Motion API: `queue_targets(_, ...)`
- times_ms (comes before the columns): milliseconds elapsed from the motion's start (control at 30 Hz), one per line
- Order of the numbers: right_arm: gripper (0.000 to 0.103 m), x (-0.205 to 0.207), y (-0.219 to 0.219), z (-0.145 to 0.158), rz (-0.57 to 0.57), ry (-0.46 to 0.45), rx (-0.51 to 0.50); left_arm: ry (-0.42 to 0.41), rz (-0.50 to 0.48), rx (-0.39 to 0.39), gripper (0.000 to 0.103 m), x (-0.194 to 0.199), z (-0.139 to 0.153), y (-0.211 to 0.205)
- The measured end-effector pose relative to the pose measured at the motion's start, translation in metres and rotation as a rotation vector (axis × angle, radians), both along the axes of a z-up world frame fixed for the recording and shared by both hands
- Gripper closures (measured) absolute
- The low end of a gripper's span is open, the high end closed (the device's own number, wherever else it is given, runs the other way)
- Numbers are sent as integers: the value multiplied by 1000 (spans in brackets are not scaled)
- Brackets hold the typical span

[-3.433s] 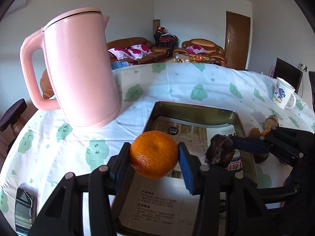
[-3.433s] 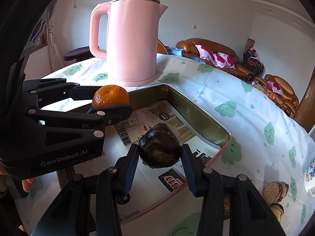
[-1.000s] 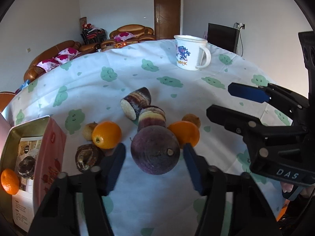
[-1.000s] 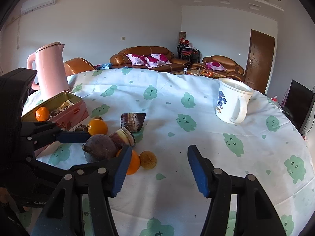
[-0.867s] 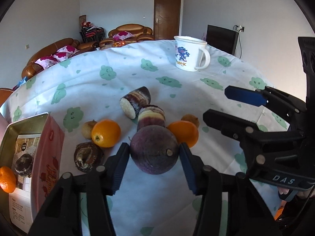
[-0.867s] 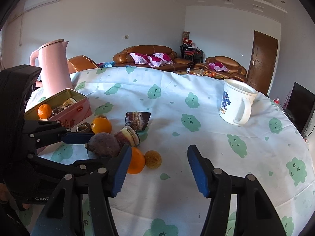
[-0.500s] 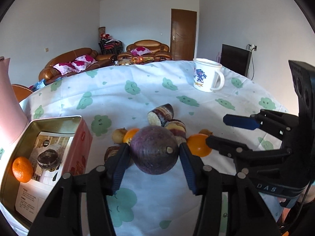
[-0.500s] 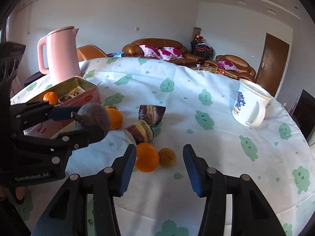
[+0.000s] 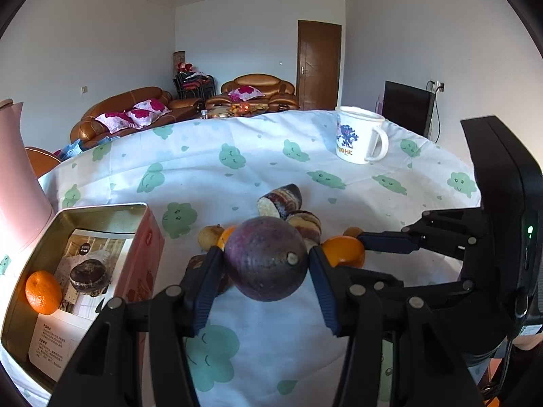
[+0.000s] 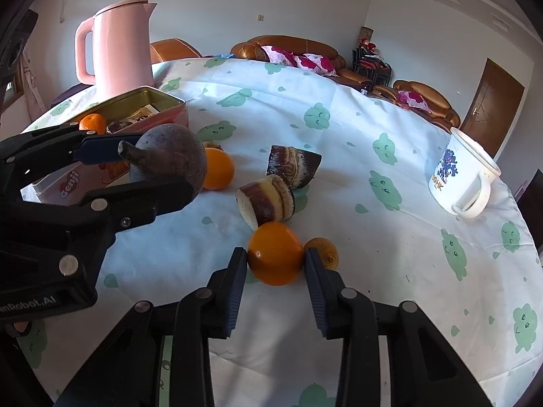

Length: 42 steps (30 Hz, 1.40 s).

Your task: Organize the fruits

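your left gripper (image 9: 266, 266) is clamped on the purple fruit (image 9: 265, 258); your right gripper (image 10: 275, 264) brackets the orange (image 10: 275, 258), contact unclear. squeeze evenly, then lift straight toward the tin (image 9: 101, 208).

Both wrist cameras look closely along their tongs, sharing the fruit pile (image 10: 271, 186) and mug (image 9: 359, 135).

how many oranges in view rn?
3: one in the tin, one behind the held purple fruit, one between the right gripper fingers. More may be hidden.

Bright daylight is cast across the tablecloth (image 10: 339, 156); edges are bent by fisheye and blackened at the corners
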State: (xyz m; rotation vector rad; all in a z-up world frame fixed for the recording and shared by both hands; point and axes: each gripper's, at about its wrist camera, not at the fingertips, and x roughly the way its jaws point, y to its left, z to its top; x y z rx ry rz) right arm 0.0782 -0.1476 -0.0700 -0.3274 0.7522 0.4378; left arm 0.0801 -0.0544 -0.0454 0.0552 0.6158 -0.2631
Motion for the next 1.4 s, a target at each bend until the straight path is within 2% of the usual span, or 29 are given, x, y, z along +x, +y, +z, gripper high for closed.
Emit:
queue_targets(367,67,-8,-2,8,6,-46,22,-25,10,-23,49,-4,3,4)
queue_targets(1400,67,-34,-18,31,32,-218,153,-123,46,-6,49,-18,11,6)
